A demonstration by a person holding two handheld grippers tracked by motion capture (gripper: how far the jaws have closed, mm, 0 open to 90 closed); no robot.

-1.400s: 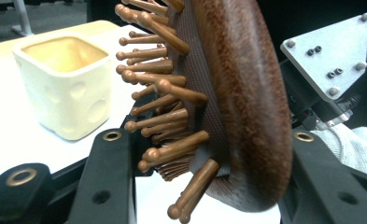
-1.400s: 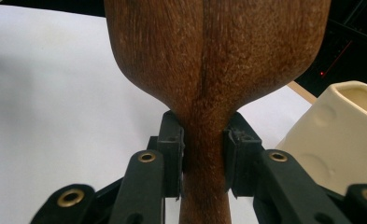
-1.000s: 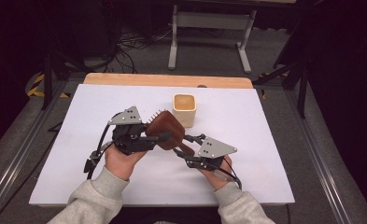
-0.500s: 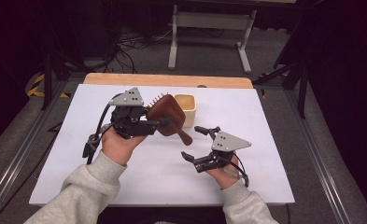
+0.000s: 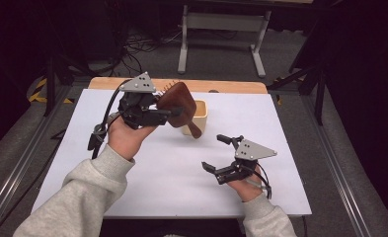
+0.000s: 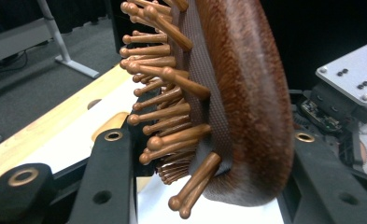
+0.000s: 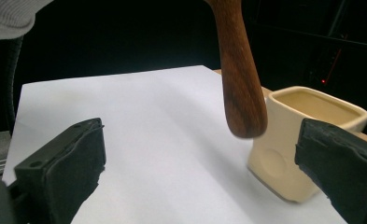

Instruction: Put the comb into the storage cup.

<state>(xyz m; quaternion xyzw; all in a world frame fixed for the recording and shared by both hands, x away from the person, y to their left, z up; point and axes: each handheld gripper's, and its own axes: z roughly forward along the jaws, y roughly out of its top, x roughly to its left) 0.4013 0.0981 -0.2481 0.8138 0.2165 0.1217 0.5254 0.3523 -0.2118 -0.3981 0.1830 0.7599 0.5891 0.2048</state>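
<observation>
Dim room behind; white-topped desk (image 5: 147,173) in front, cream square cup (image 5: 199,109) at its far middle. Left tongs (image 5: 158,114) clamped on the head of a wooden paddle hairbrush (image 5: 177,102), held up in the air, pins turned away to the far side, handle hanging down in front of the cup. Right tongs (image 5: 216,154) low at near right, just sprung wide apart, nothing between. Judged: handover done, carrying to the cup. Called next for steering the handle over the cup's mouth and lowering it in.
</observation>
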